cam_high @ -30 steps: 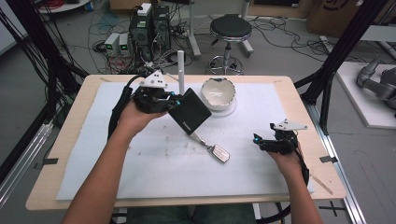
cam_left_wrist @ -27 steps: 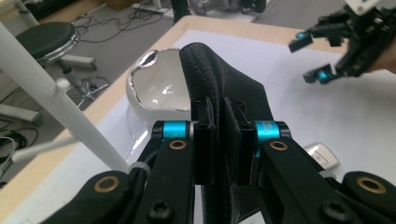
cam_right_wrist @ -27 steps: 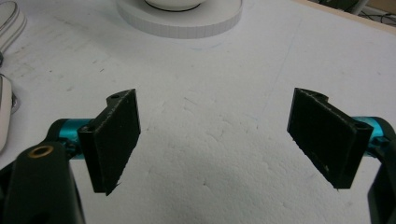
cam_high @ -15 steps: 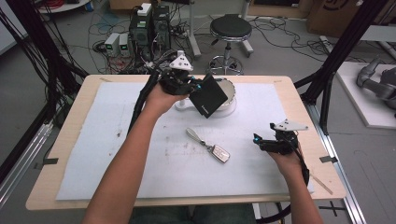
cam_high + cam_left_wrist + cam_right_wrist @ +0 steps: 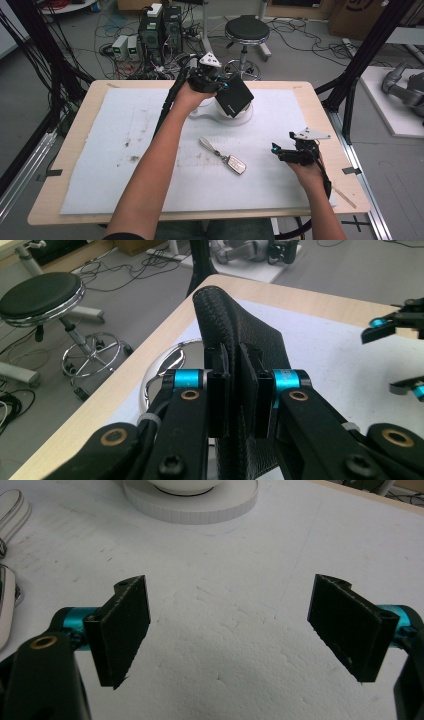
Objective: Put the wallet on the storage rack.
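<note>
While clamped edge-on between the pads of the left claw (image 5: 239, 390), the black wallet (image 5: 234, 96) hangs in the air over the white bowl (image 5: 239, 116) at the far middle of the tabletop (image 5: 75, 165), one corner tipped down toward the bowl's mouth.

Item, held: black wallet, textured leather, square, closed flat; gripped near one edge, most of it standing free beyond the jaws.

Item, receiving: white bowl on a round white base, just beneath the wallet.

Item, loose: key fob (image 5: 235, 164) with pale strap, lying mid-tabletop on the white foam mat (image 5: 115, 150), well apart from both claws.

Step in hand, judged: carrying the wallet to the bowl. To do it well, centre the wallet over the opening, lower it until the low corner is inside the rim, then open the jaws; releasing high or off-centre risks it catching the rim and tipping out.

Pose, left: forearm stretched far forward and across, wrist rolled so the jaws point toward the right side of the tabletop.

Pose, right: right claw (image 5: 287, 152) low over the near right of the mat, jaws wide apart, holding nothing.
</note>
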